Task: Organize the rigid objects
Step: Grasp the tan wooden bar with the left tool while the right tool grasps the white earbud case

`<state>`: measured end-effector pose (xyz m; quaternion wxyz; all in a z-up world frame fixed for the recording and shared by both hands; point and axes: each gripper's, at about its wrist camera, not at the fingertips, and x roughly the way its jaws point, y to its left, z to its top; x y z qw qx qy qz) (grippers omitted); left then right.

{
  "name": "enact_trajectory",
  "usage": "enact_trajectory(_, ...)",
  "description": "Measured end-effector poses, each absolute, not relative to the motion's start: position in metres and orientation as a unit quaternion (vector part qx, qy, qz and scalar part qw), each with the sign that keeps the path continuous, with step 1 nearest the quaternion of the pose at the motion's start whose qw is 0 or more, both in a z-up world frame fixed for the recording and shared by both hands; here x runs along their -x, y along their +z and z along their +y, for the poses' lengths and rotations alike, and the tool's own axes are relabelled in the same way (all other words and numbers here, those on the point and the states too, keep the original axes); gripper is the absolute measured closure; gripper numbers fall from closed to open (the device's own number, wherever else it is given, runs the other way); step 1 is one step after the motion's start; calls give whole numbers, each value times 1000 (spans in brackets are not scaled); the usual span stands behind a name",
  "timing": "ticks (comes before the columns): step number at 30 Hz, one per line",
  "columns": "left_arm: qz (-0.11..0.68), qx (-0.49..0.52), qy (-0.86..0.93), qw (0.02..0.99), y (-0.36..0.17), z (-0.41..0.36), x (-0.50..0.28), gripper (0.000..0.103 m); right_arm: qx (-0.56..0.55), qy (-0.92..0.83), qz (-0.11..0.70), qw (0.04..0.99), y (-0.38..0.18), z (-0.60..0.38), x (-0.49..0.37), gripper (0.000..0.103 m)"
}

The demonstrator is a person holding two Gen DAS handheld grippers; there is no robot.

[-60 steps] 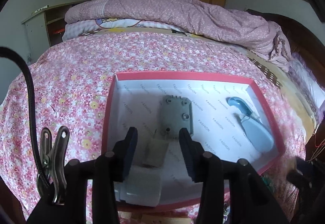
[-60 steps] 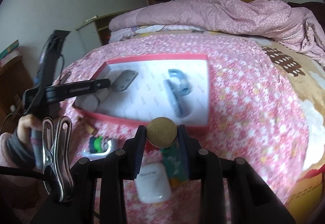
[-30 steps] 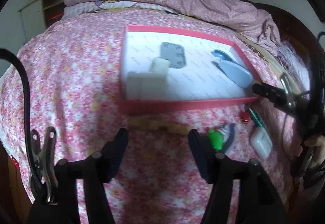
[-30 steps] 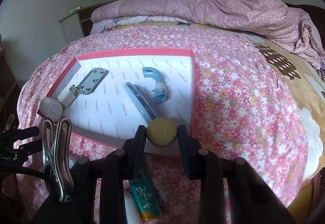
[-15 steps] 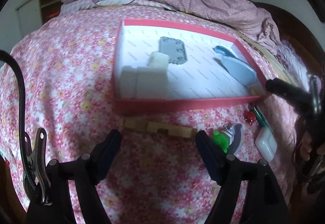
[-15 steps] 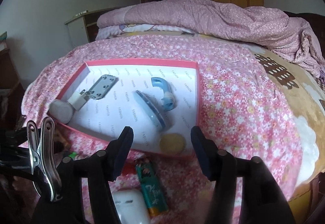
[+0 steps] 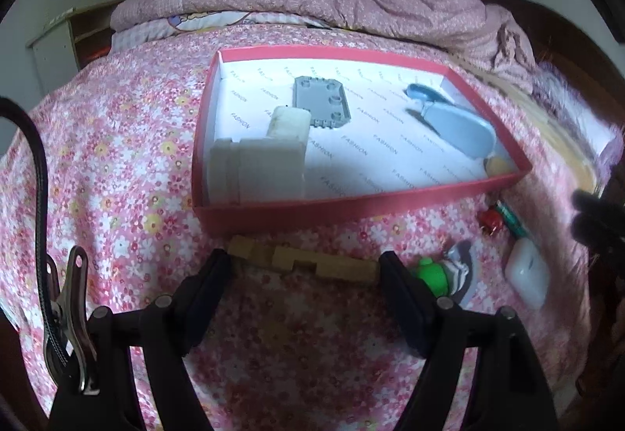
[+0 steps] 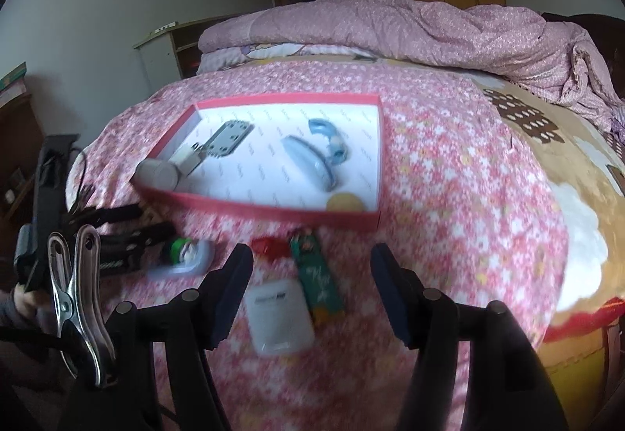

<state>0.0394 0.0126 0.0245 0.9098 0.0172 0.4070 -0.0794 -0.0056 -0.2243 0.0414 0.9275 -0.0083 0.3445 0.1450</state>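
Work looks about half done: the red box (image 7: 351, 210) on the bed (image 7: 117, 142) holds a white bottle (image 7: 258, 169), grey plate (image 7: 320, 102), blue holder (image 7: 457, 126) and wooden disc (image 8: 345, 202). Left gripper (image 7: 302, 284), wide and empty, straddles the wooden block (image 7: 304, 263). Right gripper (image 8: 312, 286), its jaws just opened and empty, hovers over the white case (image 8: 279, 315) and lighter (image 8: 318, 282). Leftovers crowd the box's near wall; elsewhere the bed lies open.

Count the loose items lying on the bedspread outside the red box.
5, maybe more hidden: wooden block just before the box's front wall; green toy to its right; red piece, green lighter and white case near the box's right front corner.
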Motion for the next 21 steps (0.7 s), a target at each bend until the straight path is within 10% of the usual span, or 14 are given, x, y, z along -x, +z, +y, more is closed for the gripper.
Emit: enact_trajectory(21,391,-2,-85,916,27,30,-13,22,-9,195,413,889,-1,-208,18,39)
